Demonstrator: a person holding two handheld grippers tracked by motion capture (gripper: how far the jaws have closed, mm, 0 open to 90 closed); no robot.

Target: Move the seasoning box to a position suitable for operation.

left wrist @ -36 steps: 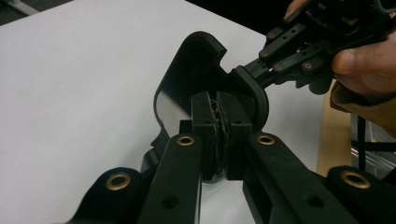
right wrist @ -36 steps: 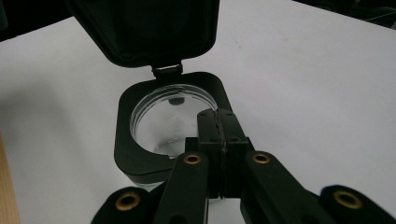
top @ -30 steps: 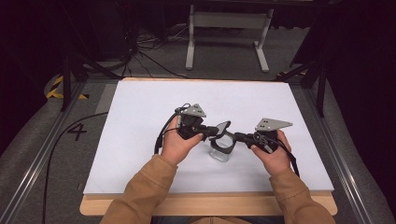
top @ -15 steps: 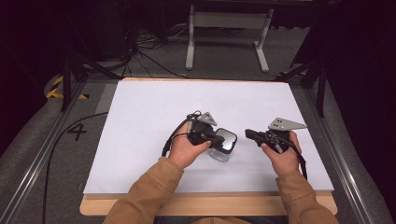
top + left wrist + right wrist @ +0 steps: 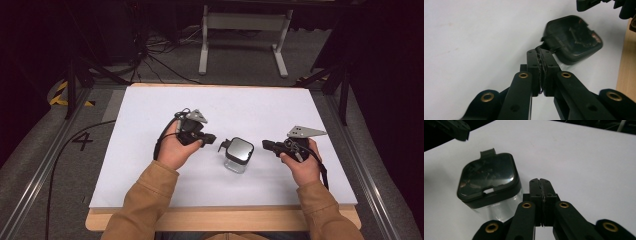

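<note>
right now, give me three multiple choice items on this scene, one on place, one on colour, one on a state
1. Where is the container?
A. on the white sheet, between the two grippers
B. on the floor
C. on the sheet's far left corner

2. What colour is its lid?
A. red
B. dark
C. yellow

3. How are the right gripper jaws?
A. wide open
B. shut on the container
C. shut, holding nothing

Answers: 1 A, the high view shows it between the left gripper and the right; 2 B, both gripper views show it dark; 3 C, the jaws meet beside the container.

Both grippers' jaws closed, hands apart.
</note>
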